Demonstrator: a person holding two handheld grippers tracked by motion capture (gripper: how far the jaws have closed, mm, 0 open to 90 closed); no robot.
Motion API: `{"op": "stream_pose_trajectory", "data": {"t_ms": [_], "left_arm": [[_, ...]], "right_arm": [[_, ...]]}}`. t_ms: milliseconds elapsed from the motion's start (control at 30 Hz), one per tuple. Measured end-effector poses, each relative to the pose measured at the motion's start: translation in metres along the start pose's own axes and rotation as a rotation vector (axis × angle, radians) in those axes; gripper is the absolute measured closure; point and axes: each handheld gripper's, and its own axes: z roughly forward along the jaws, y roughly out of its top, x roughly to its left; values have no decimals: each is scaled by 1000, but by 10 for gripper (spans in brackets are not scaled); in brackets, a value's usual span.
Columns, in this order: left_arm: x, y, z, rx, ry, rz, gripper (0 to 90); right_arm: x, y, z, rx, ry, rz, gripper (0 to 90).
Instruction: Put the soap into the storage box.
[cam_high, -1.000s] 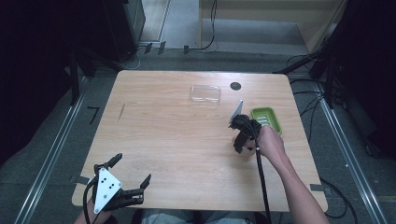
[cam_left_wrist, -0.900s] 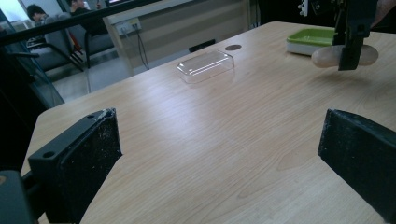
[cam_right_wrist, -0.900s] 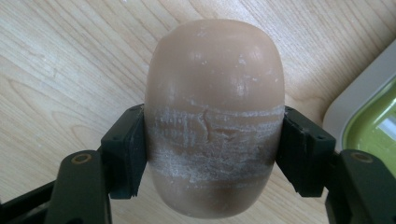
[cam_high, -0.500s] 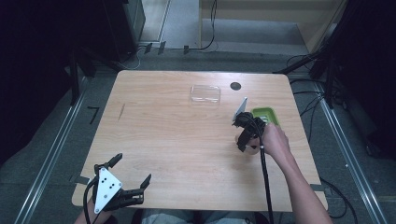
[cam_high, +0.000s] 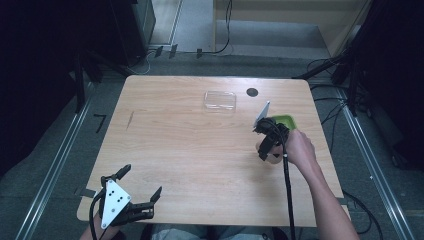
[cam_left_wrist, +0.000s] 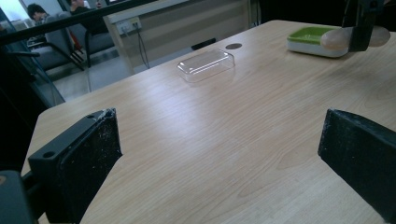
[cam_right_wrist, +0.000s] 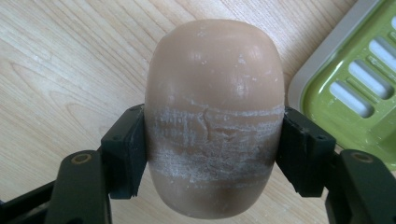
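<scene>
My right gripper (cam_right_wrist: 214, 144) is shut on a tan oval soap bar (cam_right_wrist: 215, 93), with one pad pressed on each long side. In the high view the right gripper (cam_high: 267, 145) holds the soap bar (cam_high: 272, 159) low over the table, just in front of a green soap dish (cam_high: 286, 121) with a white rim. The slotted dish (cam_right_wrist: 355, 88) lies to the right of the soap. My left gripper (cam_high: 141, 182) rests near the table's front left corner, jaws wide open and empty. In the left gripper view its jaws frame bare wood (cam_left_wrist: 224, 158).
A clear plastic lid (cam_high: 220, 100) lies at the far middle of the wooden table (cam_high: 190, 145), with a small black hole (cam_high: 252, 92) to its right. Seen along the left gripper, the lid (cam_left_wrist: 205, 65) and the dish (cam_left_wrist: 310, 37) lie far ahead.
My right hand has drifted slightly to the right, nearer the green dish, with the soap still gripped. The left gripper has stayed put.
</scene>
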Motion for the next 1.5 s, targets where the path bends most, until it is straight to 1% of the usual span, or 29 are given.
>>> {"op": "stream_pose_trajectory", "data": {"t_ms": [133, 167, 267, 833, 1000, 1200, 1433, 1500], "left_arm": [[0, 0, 0, 1, 1, 0, 0], [0, 0, 0, 1, 2, 0, 0], [0, 0, 0, 2, 0, 2, 0], [0, 0, 0, 0, 0, 1, 0], [0, 0, -1, 0, 1, 0, 0], [0, 0, -1, -2, -1, 1, 0], [0, 0, -1, -2, -1, 0, 0], [0, 0, -1, -2, -3, 1, 0]], "right_arm": [[-3, -1, -2, -5, 1, 3, 333], [-4, -1, -4, 2, -4, 1, 334], [-6, -2, -5, -6, -1, 5, 334], [-22, -7, -16, -30, -3, 39, 334], [-26, -7, -17, -31, -3, 52, 333], [-31, -7, -18, -40, -4, 57, 334], [-38, -5, -19, -48, -5, 78, 334], [-40, -5, -19, -48, -4, 75, 334]]}}
